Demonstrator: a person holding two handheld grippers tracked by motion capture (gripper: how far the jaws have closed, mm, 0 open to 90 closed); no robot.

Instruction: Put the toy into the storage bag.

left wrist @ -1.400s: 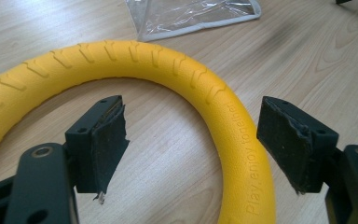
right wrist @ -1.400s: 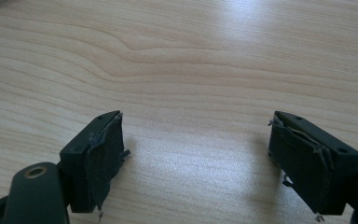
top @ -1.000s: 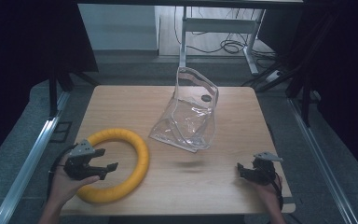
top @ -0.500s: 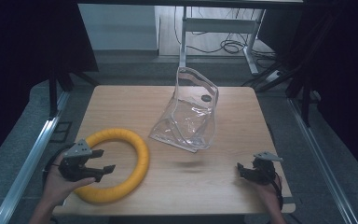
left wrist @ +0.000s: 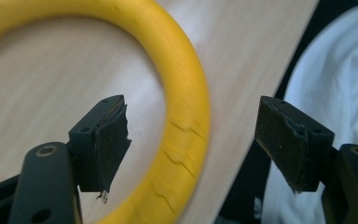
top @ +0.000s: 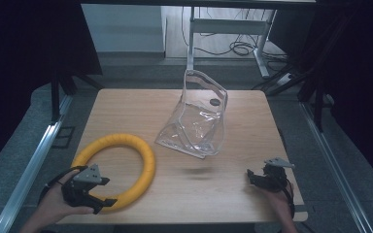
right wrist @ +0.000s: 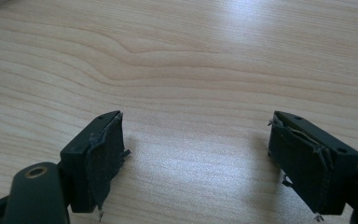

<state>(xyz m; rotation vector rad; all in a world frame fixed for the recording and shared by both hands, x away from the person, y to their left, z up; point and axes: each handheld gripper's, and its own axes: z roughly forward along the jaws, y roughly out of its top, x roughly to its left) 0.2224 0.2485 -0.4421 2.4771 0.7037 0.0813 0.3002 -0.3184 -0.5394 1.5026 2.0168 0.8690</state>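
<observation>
While both claws gape, left claw [left wrist: 191, 140] straddles yellow ring [left wrist: 186, 107], untouched.

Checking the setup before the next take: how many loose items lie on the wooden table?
2. A yellow foam ring lies at the near left, beside the left gripper; a clear plastic pouch stands near the table's middle, toward the far edge.

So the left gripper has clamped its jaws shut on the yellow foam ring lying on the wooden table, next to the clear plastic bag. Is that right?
Not quite: the left gripper is open. In the left gripper view its jaws stand wide apart with the yellow foam ring passing between them, neither pad pressing on it. The ring does lie on the wooden table, beside the clear plastic bag.
</observation>
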